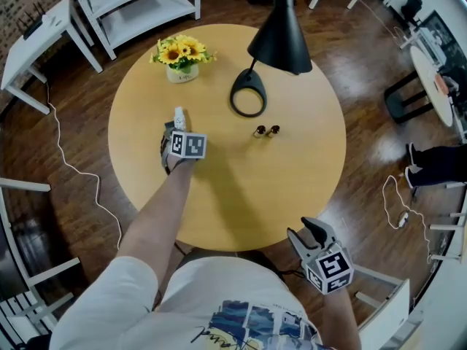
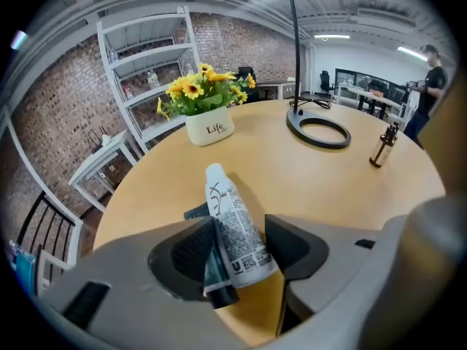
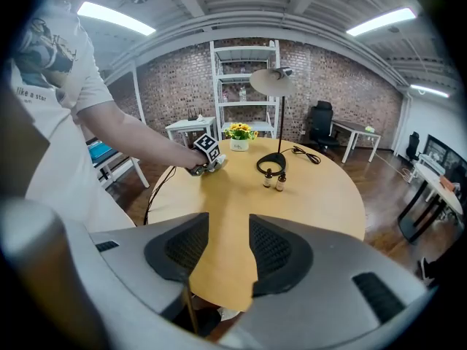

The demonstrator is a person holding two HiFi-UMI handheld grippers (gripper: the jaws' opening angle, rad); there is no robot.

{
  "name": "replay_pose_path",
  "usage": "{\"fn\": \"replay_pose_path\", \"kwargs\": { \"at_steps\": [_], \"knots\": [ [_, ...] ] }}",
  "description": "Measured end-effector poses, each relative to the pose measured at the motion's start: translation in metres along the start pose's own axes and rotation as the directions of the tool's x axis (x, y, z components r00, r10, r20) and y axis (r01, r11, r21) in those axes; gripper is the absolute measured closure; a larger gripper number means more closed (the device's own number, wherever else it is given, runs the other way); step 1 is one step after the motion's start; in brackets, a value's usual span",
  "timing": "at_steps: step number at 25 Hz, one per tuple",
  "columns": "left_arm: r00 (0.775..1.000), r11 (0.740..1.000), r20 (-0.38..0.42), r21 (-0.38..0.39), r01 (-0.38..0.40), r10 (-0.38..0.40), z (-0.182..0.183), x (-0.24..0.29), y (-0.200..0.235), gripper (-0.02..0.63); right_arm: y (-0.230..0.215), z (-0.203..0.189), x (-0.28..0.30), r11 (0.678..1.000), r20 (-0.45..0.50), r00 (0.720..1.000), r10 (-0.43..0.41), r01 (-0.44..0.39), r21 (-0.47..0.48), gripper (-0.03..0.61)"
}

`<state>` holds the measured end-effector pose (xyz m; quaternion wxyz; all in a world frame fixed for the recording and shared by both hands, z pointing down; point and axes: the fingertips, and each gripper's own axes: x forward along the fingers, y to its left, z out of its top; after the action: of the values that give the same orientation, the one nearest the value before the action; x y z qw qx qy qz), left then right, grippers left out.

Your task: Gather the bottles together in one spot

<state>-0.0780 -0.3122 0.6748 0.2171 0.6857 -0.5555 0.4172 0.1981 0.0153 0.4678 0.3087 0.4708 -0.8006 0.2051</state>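
So the white bottle (image 2: 226, 210) is lying tilted on the round desk (image 1: 292, 181), on the left half, a bit in front of the flower pot (image 1: 182, 72). The left gripper (image 2: 241, 228) has it sitting right between its jaws, but they're spread wide and I don't see them squeezing it: there's a gap on the right pad's side, and the bottle just leans toward the left pad. There's also a dark teal thing (image 2: 211, 268) with a black end tucked against the bottle on that same side, and honestly I can't tell what it is. The pot is white with sunflowers (image 1: 182, 49) stuffed in it, up near the far left edge of the desk. The two small brown bottles (image 1: 267, 130) stand upright side by side near the middle, just in front of the lamp's ring base (image 1: 248, 93) and well apart from the white one. The right gripper (image 3: 228, 246) hangs at the near right edge of the desk, jaws apart with nothing between them, only desk top and floor showing through the gap.
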Motion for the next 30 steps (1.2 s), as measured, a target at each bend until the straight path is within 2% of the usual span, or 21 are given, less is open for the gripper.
{"fn": "replay_pose_path", "kwargs": {
  "at_steps": [6,10,14,16,18,19,21,23,26,30],
  "knots": [
    [1.0,0.999,0.009,0.044,-0.026,0.026,0.003,0.0,0.005,0.419,-0.018,-0.007,0.001,1.0,-0.011,1.0,0.012,-0.012,0.001,0.377],
    [0.996,0.999,0.087,0.047,-0.004,0.0,0.011,-0.018,0.0,0.422,-0.029,-0.008,0.001,1.0,-0.004,1.0,0.022,-0.022,-0.007,0.377],
    [0.977,0.996,0.195,-0.008,0.085,-0.082,0.024,-0.054,-0.01,0.423,-0.043,0.004,0.005,0.997,0.02,0.999,0.042,-0.04,-0.067,0.377],
    [0.947,0.98,0.271,-0.047,0.191,-0.172,0.033,-0.082,-0.023,0.423,-0.048,0.017,0.006,0.99,0.035,0.997,0.062,-0.057,-0.126,0.377],
    [0.891,0.939,0.347,-0.067,0.336,-0.294,0.041,-0.114,-0.042,0.423,-0.049,0.033,0.004,0.975,0.04,0.994,0.101,-0.091,-0.201,0.377],
    [0.853,0.909,0.379,-0.066,0.412,-0.359,0.043,-0.132,-0.053,0.423,-0.046,0.041,0.003,0.962,0.035,0.991,0.128,-0.116,-0.247,0.378],
    [0.757,0.829,0.431,-0.036,0.558,-0.49,0.045,-0.169,-0.074,0.423,-0.04,0.055,0.001,0.92,0.018,0.983,0.184,-0.165,-0.357,0.377],
    [0.645,0.735,0.46,0.026,0.678,-0.611,0.045,-0.206,-0.095,0.423,-0.037,0.068,0.0,0.875,0.002,0.973,0.23,-0.205,-0.439,0.377],
    [0.485,0.588,0.441,0.129,0.799,-0.755,0.04,-0.249,-0.122,0.423,-0.036,0.092,0.005,0.82,-0.001,0.958,0.288,-0.247,-0.516,0.377],
    [0.254,0.348,0.375,0.209,0.914,-0.892,0.029,-0.292,-0.15,0.423,-0.026,0.125,0.021,0.731,-0.024,0.938,0.347,-0.286,-0.62,0.377]
  ]
}}
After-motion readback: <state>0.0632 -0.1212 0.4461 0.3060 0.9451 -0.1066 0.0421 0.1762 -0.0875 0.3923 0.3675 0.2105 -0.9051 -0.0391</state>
